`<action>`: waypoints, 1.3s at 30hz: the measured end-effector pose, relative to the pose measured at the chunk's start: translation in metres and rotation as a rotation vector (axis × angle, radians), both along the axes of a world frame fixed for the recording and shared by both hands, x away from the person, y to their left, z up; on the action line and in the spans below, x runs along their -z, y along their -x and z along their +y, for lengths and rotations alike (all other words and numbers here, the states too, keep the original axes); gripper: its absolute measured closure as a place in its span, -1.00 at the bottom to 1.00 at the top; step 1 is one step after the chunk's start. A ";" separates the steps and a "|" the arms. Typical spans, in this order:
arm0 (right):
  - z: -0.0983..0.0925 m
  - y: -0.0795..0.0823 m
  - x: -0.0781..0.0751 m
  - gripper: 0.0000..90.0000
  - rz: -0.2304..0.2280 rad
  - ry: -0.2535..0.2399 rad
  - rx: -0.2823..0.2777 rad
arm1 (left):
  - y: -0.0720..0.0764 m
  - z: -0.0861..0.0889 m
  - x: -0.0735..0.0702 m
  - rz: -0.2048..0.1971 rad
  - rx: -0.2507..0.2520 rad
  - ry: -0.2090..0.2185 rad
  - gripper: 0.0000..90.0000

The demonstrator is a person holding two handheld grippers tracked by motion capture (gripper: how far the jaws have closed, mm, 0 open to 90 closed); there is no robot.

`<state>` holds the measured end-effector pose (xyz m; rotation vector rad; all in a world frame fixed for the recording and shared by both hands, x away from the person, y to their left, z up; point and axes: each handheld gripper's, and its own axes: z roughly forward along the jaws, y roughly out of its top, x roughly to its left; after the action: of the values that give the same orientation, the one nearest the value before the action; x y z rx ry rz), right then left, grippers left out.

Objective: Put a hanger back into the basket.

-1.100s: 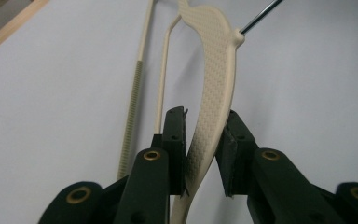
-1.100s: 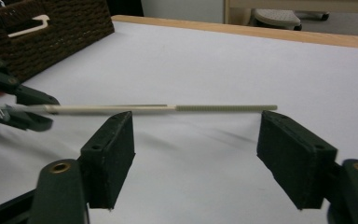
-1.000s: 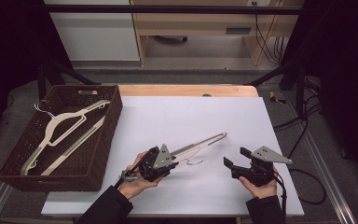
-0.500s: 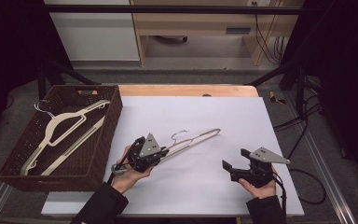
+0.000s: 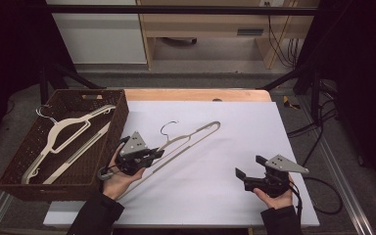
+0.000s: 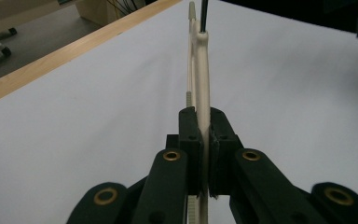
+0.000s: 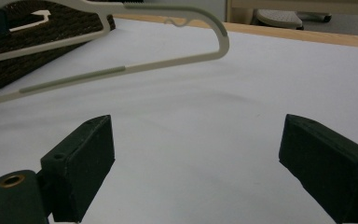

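Note:
My left gripper (image 5: 157,153) is shut on a cream plastic hanger (image 5: 191,134) with a metal hook, holding it tilted above the white table just right of the wicker basket. In the left gripper view both pads (image 6: 189,135) press on the hanger's thin edge (image 6: 200,70). At the table's front right, my right gripper (image 5: 248,166) rests in the hand with its jaws wide apart. They have just been opening and have nothing between them (image 7: 196,149). The held hanger (image 7: 168,63) hangs well beyond them, over the table.
A brown wicker basket (image 5: 120,122) stands at the table's left and holds another cream hanger (image 5: 63,132). The white sheet (image 5: 235,127) covers the table, with a wooden strip (image 5: 196,94) along its far edge. Cables (image 5: 318,147) trail off the right side.
The left hand has carried the hanger leftward toward the basket and lifted it. The right hand has kept its place while its jaws spread wider.

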<state>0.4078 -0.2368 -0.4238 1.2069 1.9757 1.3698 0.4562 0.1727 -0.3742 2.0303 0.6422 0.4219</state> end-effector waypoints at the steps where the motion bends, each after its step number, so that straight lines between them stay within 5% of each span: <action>1: 0.000 0.000 0.000 -0.77 -0.004 0.000 0.001 | 0.001 0.003 -0.004 0.002 0.001 0.007 0.92; 7: -0.002 0.000 -0.002 -0.78 -0.016 -0.002 0.001 | 0.011 0.013 -0.026 -0.009 0.006 0.044 0.92; 22: -0.005 0.004 -0.012 -0.85 -0.047 -0.015 0.015 | 0.021 0.042 -0.087 -0.063 0.007 0.053 0.92; 29: -0.007 0.007 -0.017 -0.88 -0.072 -0.011 0.013 | 0.022 0.071 -0.118 -0.093 -0.028 0.038 0.92; 39: -0.007 0.007 -0.017 -0.89 -0.081 0.000 0.013 | 0.016 0.125 -0.138 -0.117 -0.101 0.048 0.92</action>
<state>0.4012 -0.2440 -0.4070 1.1441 1.9084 1.3906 0.4406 0.2982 -0.2365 1.9180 0.6779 0.5752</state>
